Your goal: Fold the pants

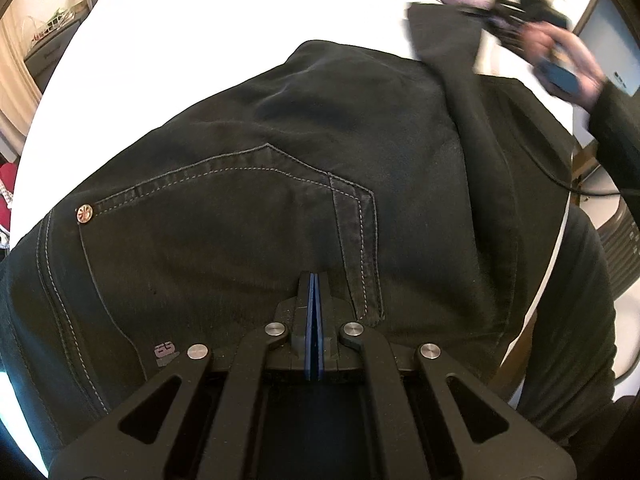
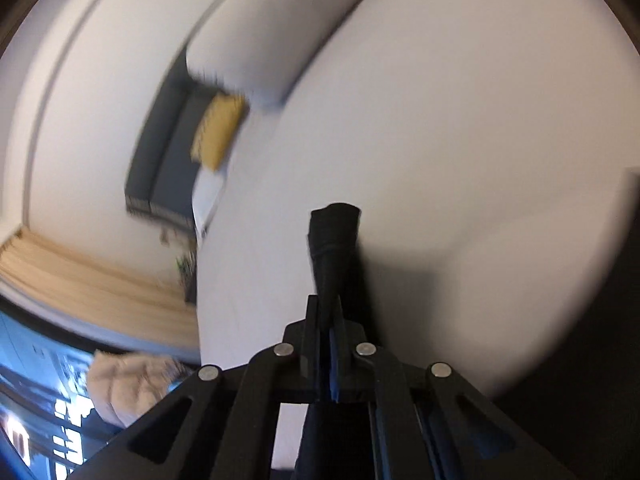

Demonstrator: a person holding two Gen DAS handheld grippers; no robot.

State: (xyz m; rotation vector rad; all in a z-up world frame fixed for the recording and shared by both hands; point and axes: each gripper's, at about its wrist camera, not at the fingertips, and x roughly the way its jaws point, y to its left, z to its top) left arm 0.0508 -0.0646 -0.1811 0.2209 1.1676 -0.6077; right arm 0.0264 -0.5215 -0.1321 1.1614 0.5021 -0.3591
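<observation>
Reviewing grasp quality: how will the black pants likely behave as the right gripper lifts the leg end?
Probably floppy: the pants drape in soft wrinkles, and the lifted leg end sags from the right gripper. Denim stitching suggests moderate weight, unlikely to slip.

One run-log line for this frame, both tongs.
left tongs: shut, over black jeans back pocket | right tongs: shut on jeans leg end, lifted above white bed

Black jeans lie flat on the white bed, pocket side up, far leg end lifted
</observation>
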